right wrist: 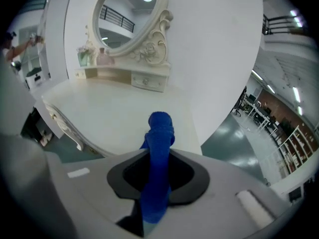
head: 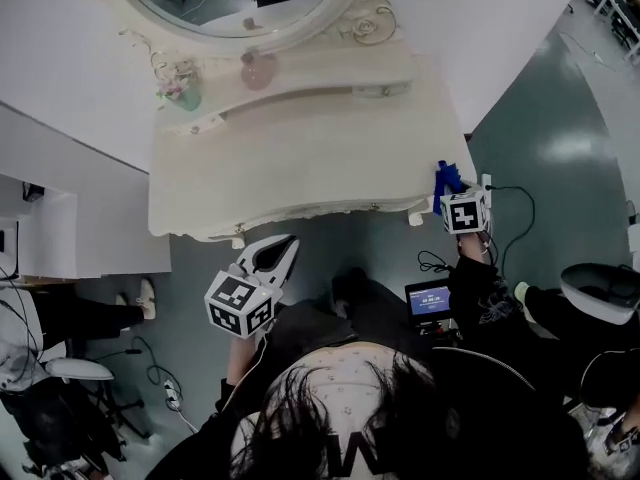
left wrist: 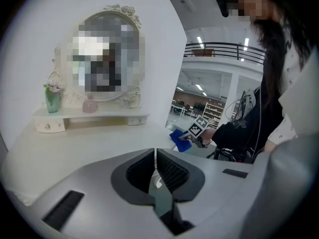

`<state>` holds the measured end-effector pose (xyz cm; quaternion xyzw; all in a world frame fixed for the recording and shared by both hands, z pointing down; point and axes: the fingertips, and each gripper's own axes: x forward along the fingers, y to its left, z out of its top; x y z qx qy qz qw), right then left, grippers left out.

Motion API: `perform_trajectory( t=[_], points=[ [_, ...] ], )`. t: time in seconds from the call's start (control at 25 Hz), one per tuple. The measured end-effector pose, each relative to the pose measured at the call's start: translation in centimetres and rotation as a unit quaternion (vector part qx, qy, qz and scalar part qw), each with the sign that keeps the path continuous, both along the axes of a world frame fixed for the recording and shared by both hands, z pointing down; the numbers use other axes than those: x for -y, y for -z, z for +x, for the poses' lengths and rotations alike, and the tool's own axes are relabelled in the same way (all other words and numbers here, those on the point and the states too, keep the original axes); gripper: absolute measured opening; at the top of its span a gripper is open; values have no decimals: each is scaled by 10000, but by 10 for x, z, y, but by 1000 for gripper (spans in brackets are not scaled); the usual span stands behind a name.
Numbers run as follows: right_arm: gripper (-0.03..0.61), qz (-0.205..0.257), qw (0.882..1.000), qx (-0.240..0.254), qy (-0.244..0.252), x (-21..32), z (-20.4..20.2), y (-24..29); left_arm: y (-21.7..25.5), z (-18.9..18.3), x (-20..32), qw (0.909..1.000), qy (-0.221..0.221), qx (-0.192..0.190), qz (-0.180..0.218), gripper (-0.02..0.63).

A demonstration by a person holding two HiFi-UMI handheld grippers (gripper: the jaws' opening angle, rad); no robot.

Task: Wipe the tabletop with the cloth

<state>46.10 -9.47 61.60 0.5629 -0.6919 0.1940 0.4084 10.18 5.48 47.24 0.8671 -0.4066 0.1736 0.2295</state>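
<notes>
The right claw (right wrist: 158,158) is clamped on a blue cloth (right wrist: 159,131), which sticks up bunched past its tips at the right front corner of the white table (right wrist: 124,116). The left claw (left wrist: 156,171) is pressed together on nothing, just short of the table's front edge. Far beyond both claws, a green vase (right wrist: 83,57) and a pink bottle (right wrist: 103,58) stand under an oval mirror (right wrist: 127,14).
</notes>
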Motion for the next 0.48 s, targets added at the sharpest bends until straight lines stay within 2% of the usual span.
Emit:
perform_trajectory(
  t=[0.2,0.48],
  points=[
    [78,550,9966,508,341,4,-75,47,1,-47,-18,9996,291,4,14,-3],
    [78,1047,9843,1189,780,-46,-184,115,8,-85,-59,9996,155,-123,180,-3]
  ],
)
